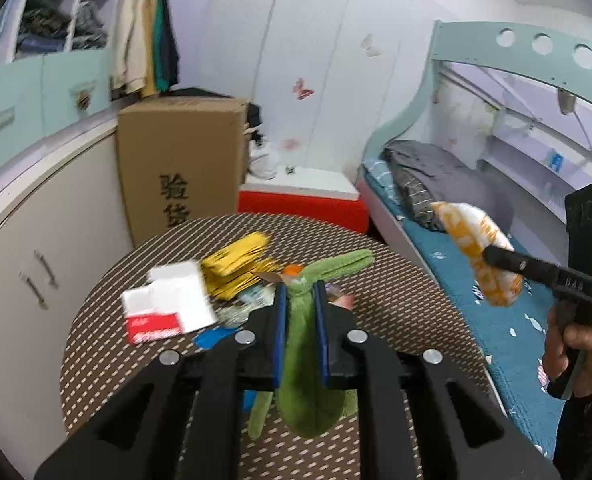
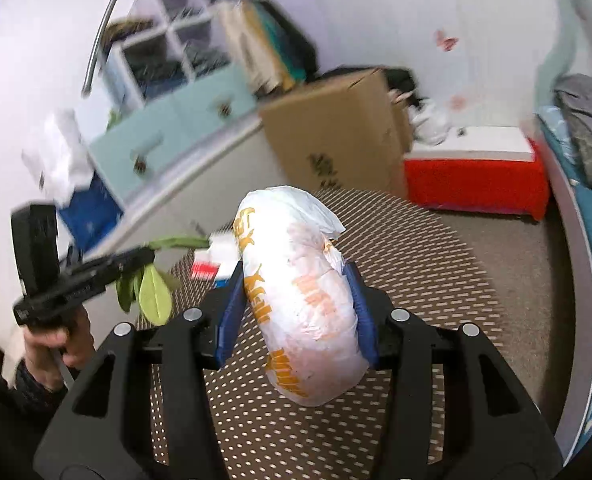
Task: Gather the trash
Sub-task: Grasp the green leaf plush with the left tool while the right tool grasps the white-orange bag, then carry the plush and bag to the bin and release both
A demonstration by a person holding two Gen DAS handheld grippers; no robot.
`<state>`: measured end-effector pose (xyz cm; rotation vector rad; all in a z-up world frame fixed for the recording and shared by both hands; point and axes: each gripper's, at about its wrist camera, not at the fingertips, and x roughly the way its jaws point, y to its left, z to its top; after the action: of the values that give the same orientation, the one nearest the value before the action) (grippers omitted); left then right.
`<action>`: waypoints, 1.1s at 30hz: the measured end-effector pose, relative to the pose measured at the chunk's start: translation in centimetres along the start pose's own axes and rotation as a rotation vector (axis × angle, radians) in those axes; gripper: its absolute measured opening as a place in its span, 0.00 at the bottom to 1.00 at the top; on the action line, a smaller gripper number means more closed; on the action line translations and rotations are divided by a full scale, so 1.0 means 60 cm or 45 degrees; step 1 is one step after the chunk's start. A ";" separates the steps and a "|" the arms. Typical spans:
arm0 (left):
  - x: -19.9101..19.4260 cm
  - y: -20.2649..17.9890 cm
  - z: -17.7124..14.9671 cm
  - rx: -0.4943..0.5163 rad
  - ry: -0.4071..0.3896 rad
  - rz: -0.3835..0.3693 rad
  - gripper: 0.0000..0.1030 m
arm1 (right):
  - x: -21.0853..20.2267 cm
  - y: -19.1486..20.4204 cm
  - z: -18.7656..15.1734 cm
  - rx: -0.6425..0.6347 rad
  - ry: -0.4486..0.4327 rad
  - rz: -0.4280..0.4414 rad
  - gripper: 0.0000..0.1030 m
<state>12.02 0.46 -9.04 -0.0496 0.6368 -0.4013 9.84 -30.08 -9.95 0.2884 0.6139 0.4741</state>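
My left gripper (image 1: 299, 290) is shut on a bunch of wilted green leaves (image 1: 307, 364) and holds it above the round table (image 1: 407, 304). The leaves also show in the right wrist view (image 2: 154, 292) at the left, held by the left gripper (image 2: 136, 258). My right gripper (image 2: 296, 276) is shut on a stuffed white bag with orange print (image 2: 303, 300), lifted over the table (image 2: 415, 264). The bag (image 1: 483, 256) and right gripper (image 1: 491, 258) show at the right of the left wrist view, over the bed side.
On the table lie yellow packets (image 1: 236, 268), white and red paper boxes (image 1: 168, 308) and small wrapper scraps (image 1: 252, 300). A cardboard box (image 1: 180, 160), a red and white box (image 1: 303, 200), cabinets (image 1: 36, 200) and a bed (image 1: 475, 280) surround the table.
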 end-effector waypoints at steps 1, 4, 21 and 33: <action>0.003 -0.015 0.007 0.015 -0.005 -0.015 0.12 | -0.022 -0.019 0.003 0.031 -0.032 -0.019 0.46; 0.013 -0.061 0.024 0.063 -0.014 -0.060 0.12 | -0.079 -0.077 -0.001 0.116 -0.111 -0.088 0.46; 0.144 -0.354 0.027 0.344 0.110 -0.357 0.12 | -0.207 -0.426 -0.211 0.756 -0.089 -0.568 0.49; 0.233 -0.493 -0.013 0.471 0.256 -0.469 0.12 | -0.182 -0.534 -0.316 0.973 0.002 -0.671 0.74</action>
<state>11.43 -32.08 -12.68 0.2324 0.7444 -0.8830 1.31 -60.69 -32.14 0.8221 0.8243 -0.2905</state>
